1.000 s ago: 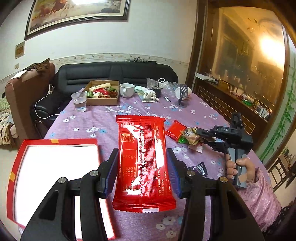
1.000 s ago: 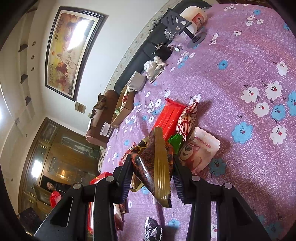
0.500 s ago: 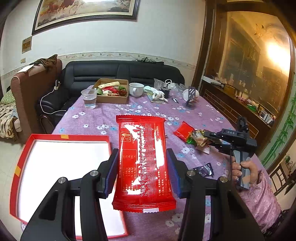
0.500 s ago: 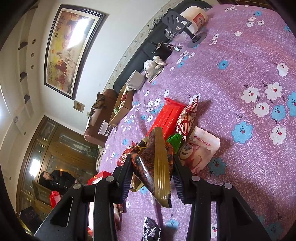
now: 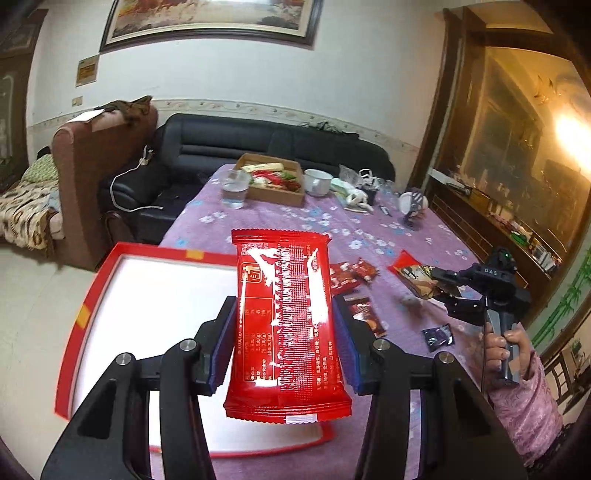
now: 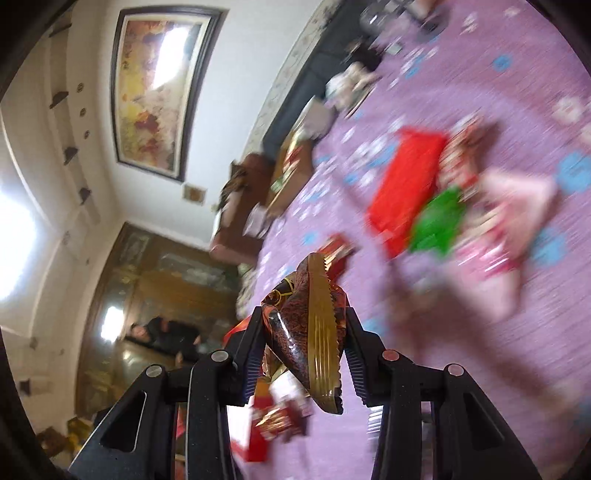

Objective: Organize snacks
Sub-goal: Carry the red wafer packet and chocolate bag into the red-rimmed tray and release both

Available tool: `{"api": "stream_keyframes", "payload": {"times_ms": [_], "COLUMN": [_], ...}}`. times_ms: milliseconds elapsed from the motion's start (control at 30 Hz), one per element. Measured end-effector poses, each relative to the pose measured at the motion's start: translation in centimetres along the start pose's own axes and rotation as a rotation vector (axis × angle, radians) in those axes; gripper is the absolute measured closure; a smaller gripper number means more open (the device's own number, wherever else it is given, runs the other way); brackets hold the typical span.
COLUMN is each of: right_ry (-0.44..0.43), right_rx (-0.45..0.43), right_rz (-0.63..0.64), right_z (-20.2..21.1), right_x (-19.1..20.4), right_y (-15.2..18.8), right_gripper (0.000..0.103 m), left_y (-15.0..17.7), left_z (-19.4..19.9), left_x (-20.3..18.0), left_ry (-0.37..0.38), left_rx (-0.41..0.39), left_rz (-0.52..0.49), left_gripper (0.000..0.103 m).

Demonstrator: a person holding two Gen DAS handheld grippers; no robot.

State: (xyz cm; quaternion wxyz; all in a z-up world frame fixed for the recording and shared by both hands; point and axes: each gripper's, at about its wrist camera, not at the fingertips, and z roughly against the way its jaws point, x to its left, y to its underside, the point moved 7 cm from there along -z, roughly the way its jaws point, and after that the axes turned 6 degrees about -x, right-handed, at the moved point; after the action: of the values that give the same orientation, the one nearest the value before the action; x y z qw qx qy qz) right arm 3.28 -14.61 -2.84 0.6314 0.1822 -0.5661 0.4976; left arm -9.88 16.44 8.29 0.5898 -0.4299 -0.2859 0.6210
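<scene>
Snacks in hand number two. One red packet (image 5: 286,325) is clamped flat between the fingers of the left gripper (image 5: 284,347), held above the near right part of one red-rimmed tray (image 5: 88,295) with a white floor. One brown-and-gold packet (image 6: 308,332) is pinched edge-up in the narrowly set fingers of the right gripper (image 6: 301,354), above the tabletop (image 5: 295,221).

Loose on the purple flowered cloth lie one black sachet (image 5: 437,336) and a few red and brown wrappers (image 5: 351,275) just right of the tray; the right wrist view is blurred, so their exact count is uncertain. Farther back stand one cardboard box of snacks (image 5: 275,182), one clear cup (image 5: 234,192) and one white mug (image 5: 317,182).

Behind the tabletop are one black sofa (image 5: 229,147), one brown armchair (image 5: 92,177), one framed painting (image 5: 210,18) on the white wall, and a dark wooden cabinet (image 5: 517,147) at right.
</scene>
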Motion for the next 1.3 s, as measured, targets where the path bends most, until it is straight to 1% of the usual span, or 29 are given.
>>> {"api": "stream_keyframes", "payload": {"times_ms": [133,300,500,800,1033,1300], "right_ry": [-0.046,-0.076,-0.068,-0.064,-0.065,-0.056], "right_rx": [0.096,0.177,0.249,0.342,0.383,0.373], "right_rz": [0.015,0.055,0.13,0.237,0.241,0.279], "right_z": [-4.0,-7.6,-10.9,-14.9,-17.1,-18.1], "right_x": [2.7,5.4,8.1,11.3,11.5,12.4], "right_y": [3.0,6.2,9.4,14.0,15.7,16.3], "right_gripper": [0.061,0.061,0.061,0.061,0.061,0.061], "left_y": [0.9,1.8,2.7,3.9,3.6,3.5], "left_z": [-0.1,-0.3,-0.8,-1.5,-1.3,-1.5], "left_x": [1.3,2.9,4.3,6.2,7.2,7.9], "left_ry": [-0.016,-0.044,-0.063,-0.097,-0.119,-0.122], "left_rx": [0.017,0.037,0.061,0.101,0.098,0.093], "left_rz": [0.021,0.043,0.065,0.092,0.091,0.101], "left_gripper": [0.055,0.055,0.055,0.055,0.055,0.055]}}
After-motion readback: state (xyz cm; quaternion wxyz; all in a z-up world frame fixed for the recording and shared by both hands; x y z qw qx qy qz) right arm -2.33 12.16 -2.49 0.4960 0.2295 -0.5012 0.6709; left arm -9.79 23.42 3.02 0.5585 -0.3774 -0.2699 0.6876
